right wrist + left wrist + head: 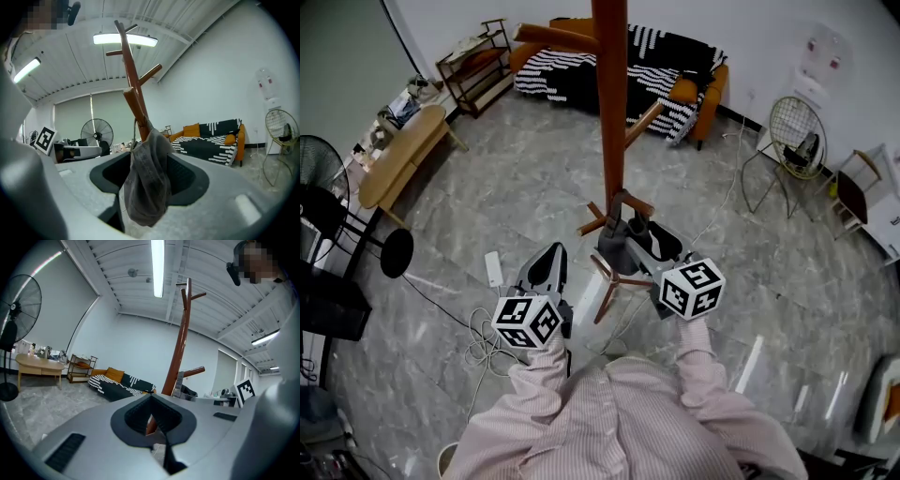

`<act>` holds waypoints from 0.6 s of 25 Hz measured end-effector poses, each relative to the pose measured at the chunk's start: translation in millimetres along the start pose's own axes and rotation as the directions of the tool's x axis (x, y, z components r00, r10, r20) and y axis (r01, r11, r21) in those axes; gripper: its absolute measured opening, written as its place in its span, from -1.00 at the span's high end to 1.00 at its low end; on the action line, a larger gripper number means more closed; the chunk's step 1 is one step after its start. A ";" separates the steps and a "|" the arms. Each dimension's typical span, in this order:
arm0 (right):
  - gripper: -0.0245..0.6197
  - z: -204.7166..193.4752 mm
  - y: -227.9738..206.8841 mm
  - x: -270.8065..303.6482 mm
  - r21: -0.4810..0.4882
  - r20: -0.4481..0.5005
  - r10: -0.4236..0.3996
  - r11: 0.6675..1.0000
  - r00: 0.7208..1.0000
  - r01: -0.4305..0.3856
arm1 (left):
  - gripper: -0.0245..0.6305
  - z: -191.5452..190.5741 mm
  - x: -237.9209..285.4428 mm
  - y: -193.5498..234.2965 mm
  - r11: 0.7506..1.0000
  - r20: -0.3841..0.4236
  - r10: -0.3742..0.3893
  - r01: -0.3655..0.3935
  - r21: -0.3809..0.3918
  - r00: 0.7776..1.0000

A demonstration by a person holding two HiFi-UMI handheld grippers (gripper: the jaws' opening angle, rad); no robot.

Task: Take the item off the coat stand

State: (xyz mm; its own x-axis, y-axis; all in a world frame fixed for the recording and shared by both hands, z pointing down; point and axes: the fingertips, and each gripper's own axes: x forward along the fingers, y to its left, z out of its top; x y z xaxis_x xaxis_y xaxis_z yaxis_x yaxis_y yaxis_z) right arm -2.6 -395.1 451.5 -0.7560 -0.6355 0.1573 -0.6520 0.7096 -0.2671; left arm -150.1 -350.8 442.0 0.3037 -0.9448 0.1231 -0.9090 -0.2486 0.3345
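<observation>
A brown wooden coat stand (609,112) rises in front of me on the marble floor. A grey cloth item (147,178) hangs from one of its low pegs (133,101). My right gripper (147,187) is at that peg with its jaws spread wide; the cloth hangs between the pads, and I see a gap on its left side. In the head view the right gripper (633,236) reaches the grey item (619,239) by the pole. My left gripper (548,262) hangs lower left of the stand, jaws together, holding nothing. The left gripper view shows the pole (180,348) ahead.
The stand's base legs (614,281) splay out under my grippers. An orange sofa (712,80) with a striped blanket is behind the stand. A wooden table (398,155), a shelf (473,61) and a fan (319,202) are at the left, a wire chair (792,141) at the right. Cables (483,342) lie on the floor.
</observation>
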 end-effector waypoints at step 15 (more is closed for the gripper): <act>0.78 -9.4 10.2 11.3 -0.063 -0.050 -0.009 0.998 0.999 0.006 | 0.92 -6.5 -5.4 9.3 1.000 -0.026 -0.011 0.011 -0.008 1.000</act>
State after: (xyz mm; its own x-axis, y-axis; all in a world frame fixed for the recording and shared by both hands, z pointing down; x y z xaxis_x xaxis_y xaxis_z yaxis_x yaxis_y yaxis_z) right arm -18.3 -392.1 459.5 -0.7520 -0.6257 0.2073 -0.6588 0.7237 -0.2055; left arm -158.4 -346.6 450.5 0.3214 -0.9360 0.1438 -0.9033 -0.2575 0.3431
